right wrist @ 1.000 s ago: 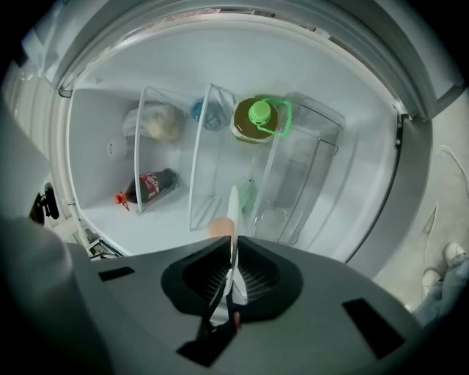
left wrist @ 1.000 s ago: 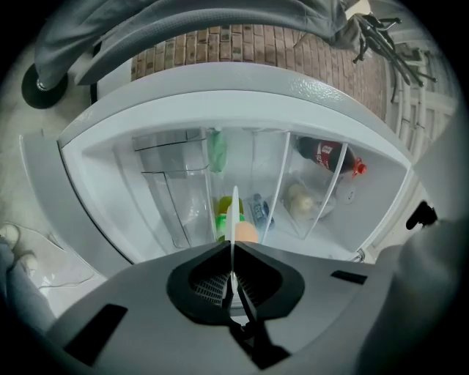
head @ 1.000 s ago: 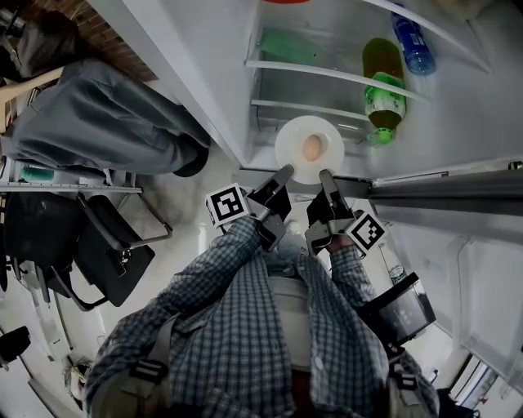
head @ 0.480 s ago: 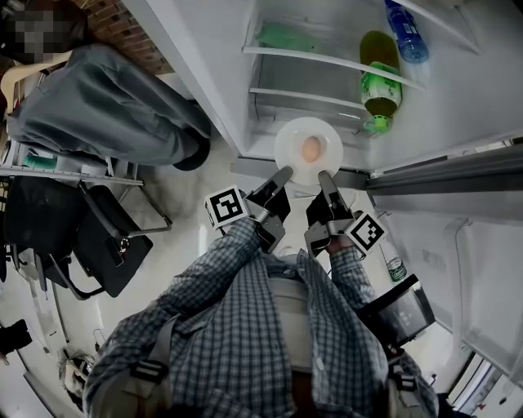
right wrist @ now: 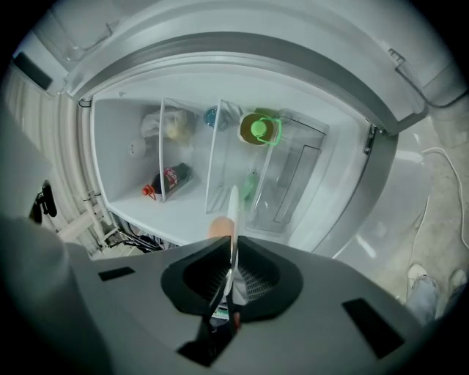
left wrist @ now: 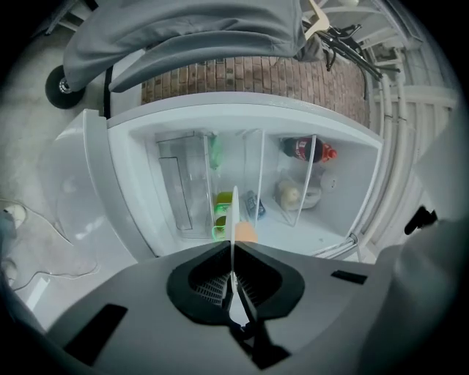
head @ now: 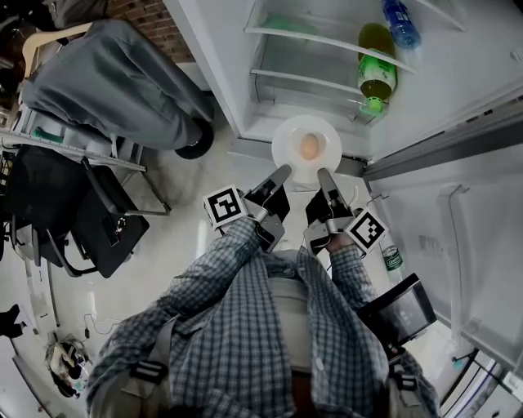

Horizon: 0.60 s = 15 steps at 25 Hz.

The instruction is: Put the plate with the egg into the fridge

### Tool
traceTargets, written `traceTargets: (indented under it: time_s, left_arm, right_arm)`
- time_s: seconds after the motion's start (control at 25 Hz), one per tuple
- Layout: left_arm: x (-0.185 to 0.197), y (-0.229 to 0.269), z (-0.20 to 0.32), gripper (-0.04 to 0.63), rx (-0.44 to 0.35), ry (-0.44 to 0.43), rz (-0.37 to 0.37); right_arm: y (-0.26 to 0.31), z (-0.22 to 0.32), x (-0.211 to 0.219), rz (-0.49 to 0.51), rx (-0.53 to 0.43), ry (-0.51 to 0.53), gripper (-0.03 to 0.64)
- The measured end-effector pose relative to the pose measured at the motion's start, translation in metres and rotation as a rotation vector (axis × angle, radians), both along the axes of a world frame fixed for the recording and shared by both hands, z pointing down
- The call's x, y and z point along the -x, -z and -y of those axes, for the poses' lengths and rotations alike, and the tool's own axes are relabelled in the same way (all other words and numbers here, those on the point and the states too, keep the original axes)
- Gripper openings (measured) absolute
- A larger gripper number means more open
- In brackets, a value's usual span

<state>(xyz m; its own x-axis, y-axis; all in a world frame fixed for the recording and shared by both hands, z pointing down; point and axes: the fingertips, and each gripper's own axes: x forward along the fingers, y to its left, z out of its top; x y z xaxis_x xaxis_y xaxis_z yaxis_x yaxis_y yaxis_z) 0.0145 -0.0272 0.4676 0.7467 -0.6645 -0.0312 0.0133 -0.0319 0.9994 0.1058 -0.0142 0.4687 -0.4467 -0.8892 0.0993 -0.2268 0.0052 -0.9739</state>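
Your left hand-held gripper was clenched on the plate, jaws pinched on the left side of the near rim. Your right hand-held gripper was clenched on the same plate, on the right side of the near rim. The two grippers sat side by side, close together, with the plate bridging their tips.

The plate was white. It showed edge-on, as a thin line running straight out from the jaws, in both gripper views. The egg sat at the plate's middle, just beyond both sets of tips.

The fridge stood open straight ahead of both grippers, and the plate was held at its opening. I could not tell whether it touched a shelf.

A green bottle sat ahead and right of your right gripper, with a blue bottle farther ahead. A dark bottle with a red cap sat deeper inside.

A person in grey trousers was well off to the left of your left gripper.
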Motion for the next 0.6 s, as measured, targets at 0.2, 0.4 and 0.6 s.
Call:
traceTargets:
  time_s: [0.2, 0.4, 0.6]
  left_arm:
    - [-0.003, 0.002, -0.040, 0.018, -0.001, 0.020, -0.006]
    - [0.000, 0.002, -0.067, 0.018, 0.016, 0.047, -0.018]
    - [0.005, 0.003, -0.086, 0.018, 0.029, 0.059, -0.003]
  right_arm:
    - [0.003, -0.038, -0.002, -0.005, -0.005, 0.027, 0.034]
    - [0.004, -0.063, -0.001, 0.016, 0.002, 0.018, 0.034]
    - [0.005, -0.080, 0.005, 0.031, 0.012, 0.027, 0.034]
